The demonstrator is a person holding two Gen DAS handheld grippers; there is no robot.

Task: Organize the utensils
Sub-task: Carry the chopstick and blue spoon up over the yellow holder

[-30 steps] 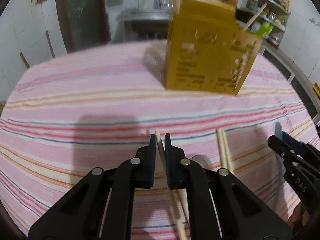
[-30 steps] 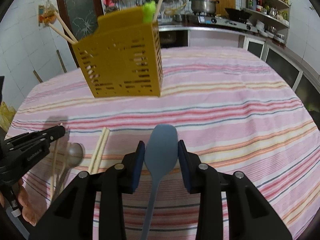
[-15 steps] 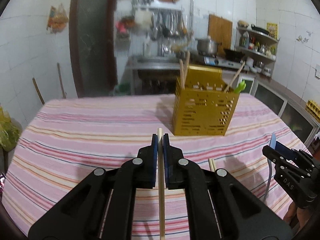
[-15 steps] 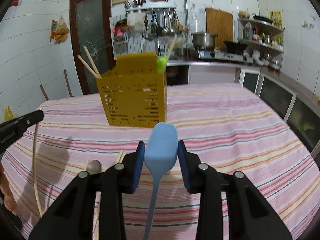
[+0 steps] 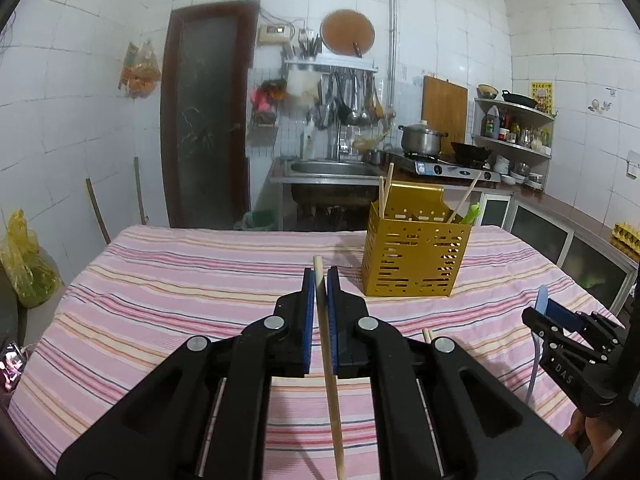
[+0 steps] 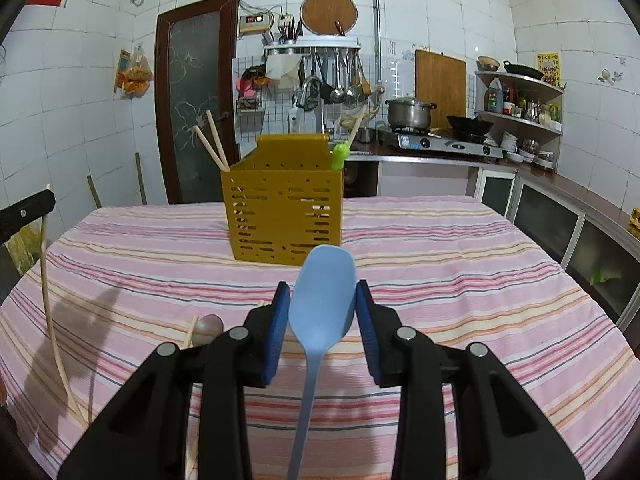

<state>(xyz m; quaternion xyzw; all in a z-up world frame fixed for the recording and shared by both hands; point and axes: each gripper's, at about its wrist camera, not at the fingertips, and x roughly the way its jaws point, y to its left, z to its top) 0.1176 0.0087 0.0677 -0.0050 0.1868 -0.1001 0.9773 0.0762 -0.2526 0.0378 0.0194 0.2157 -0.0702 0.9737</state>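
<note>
My left gripper (image 5: 320,276) is shut on a wooden chopstick (image 5: 329,352), held above the table with its tip poking past the pads. The right gripper (image 6: 322,285) is shut on the bowl of a light blue spoon (image 6: 323,304), whose handle trails back under it. A yellow perforated utensil holder (image 6: 286,216) stands mid-table ahead of both, with chopsticks (image 6: 212,144) and a green utensil (image 6: 340,154) in it. In the left wrist view the holder (image 5: 414,260) is ahead to the right, and the right gripper (image 5: 544,312) is at the far right.
A pink striped cloth (image 6: 460,264) covers the table. On it near the front lie a metal spoon (image 6: 210,324) and a pair of chopsticks (image 5: 427,334). Behind the table are a sink (image 5: 332,168), a stove with pots and shelves.
Both grippers have risen and tipped up away from the cloth, carrying the chopstick and the blue spoon. The holder now looks smaller and farther off in both views.
</note>
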